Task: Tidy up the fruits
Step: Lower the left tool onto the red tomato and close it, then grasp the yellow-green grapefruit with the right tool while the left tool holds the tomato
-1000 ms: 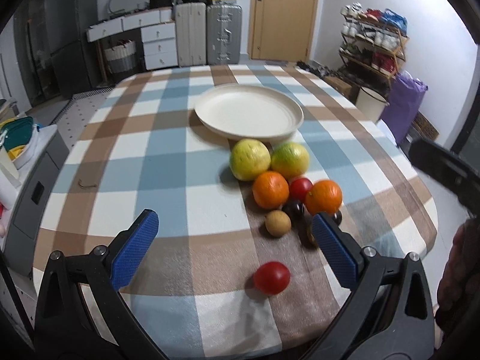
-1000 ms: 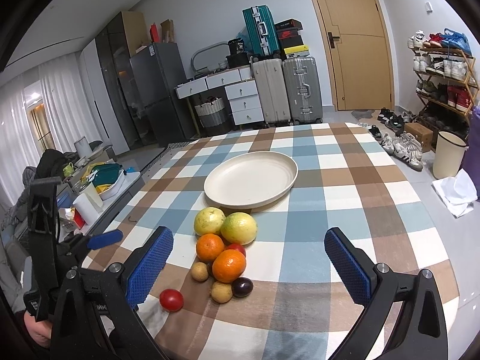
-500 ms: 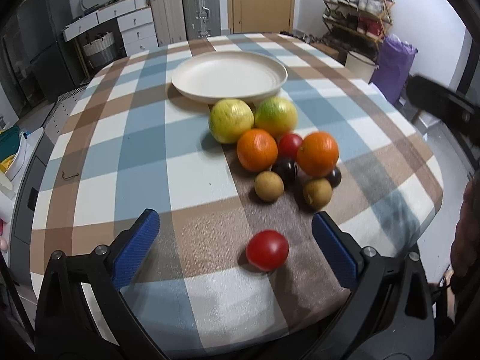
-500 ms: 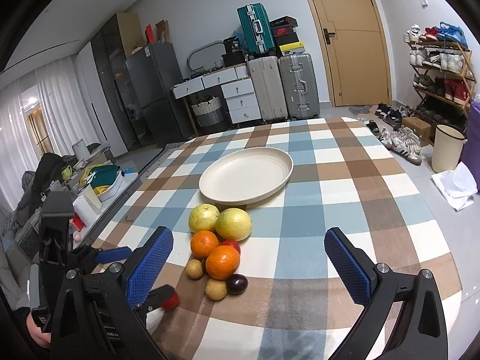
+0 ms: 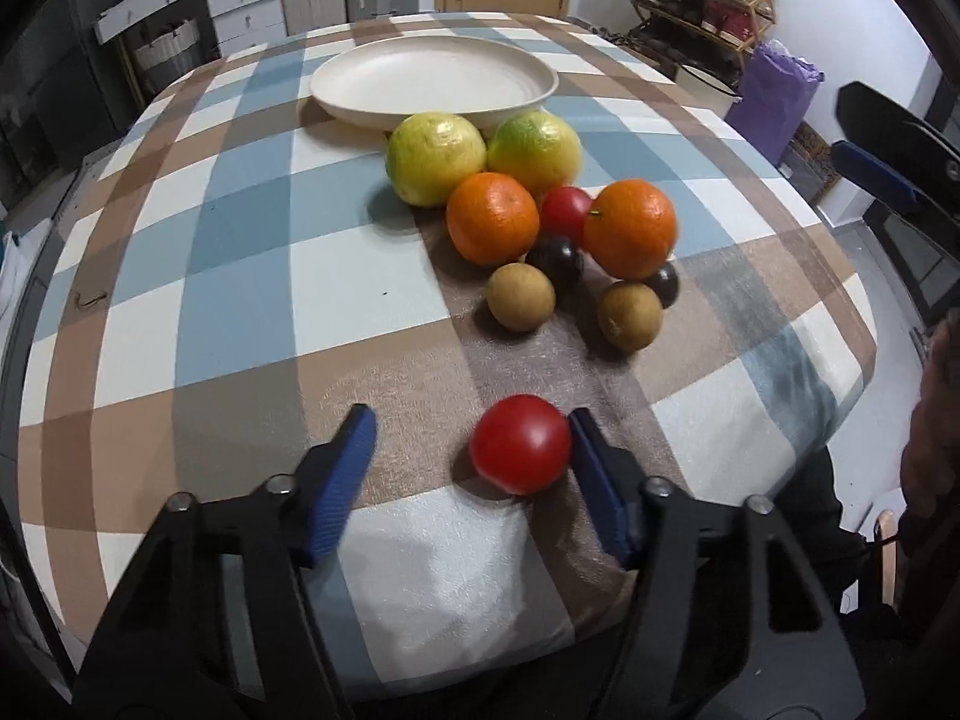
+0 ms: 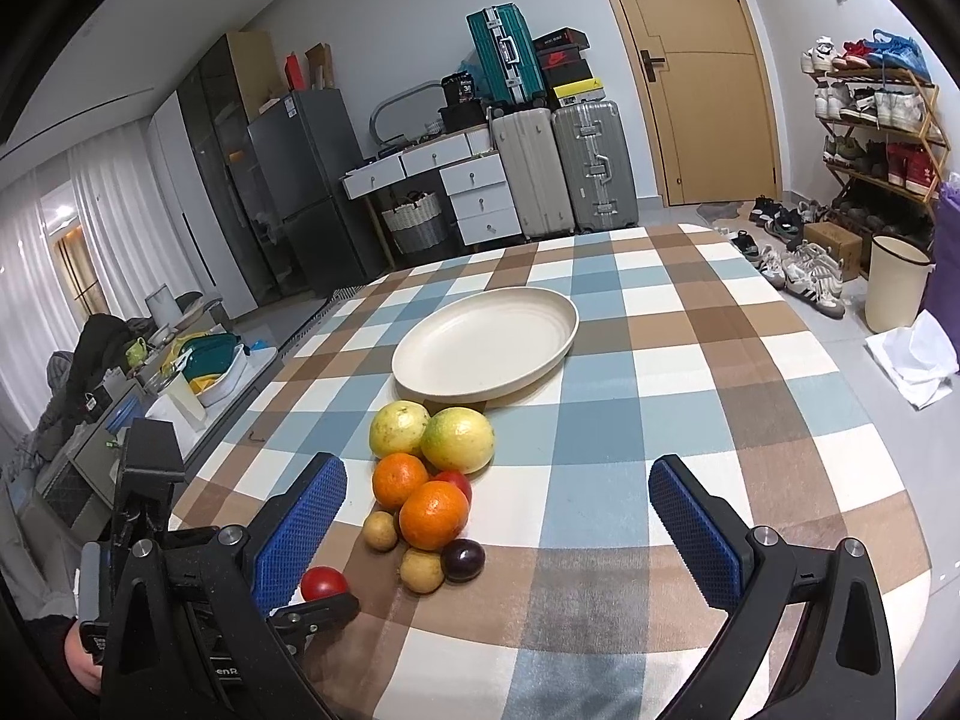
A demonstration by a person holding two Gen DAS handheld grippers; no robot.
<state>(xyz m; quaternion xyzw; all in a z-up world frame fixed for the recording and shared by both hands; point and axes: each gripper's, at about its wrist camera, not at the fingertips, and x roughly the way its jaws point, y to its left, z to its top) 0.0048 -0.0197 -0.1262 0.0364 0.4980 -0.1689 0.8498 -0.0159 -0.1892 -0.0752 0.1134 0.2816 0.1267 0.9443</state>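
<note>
Fruit sits clustered on a checked tabletop [image 5: 240, 252], just at six o'clock of an empty cream plate [image 5: 433, 79]. Left tongs [image 5: 468, 450] have just been closing, half-narrowed around a lone red tomato [image 5: 519, 452] at six o'clock of the cluster; one pad touches it, the other stands apart. Right tongs [image 6: 498, 516] hang wide open, holding nothing.

Red tomato [image 6: 324, 582] half hidden behind right claw [image 6: 498, 534] finger.
</note>
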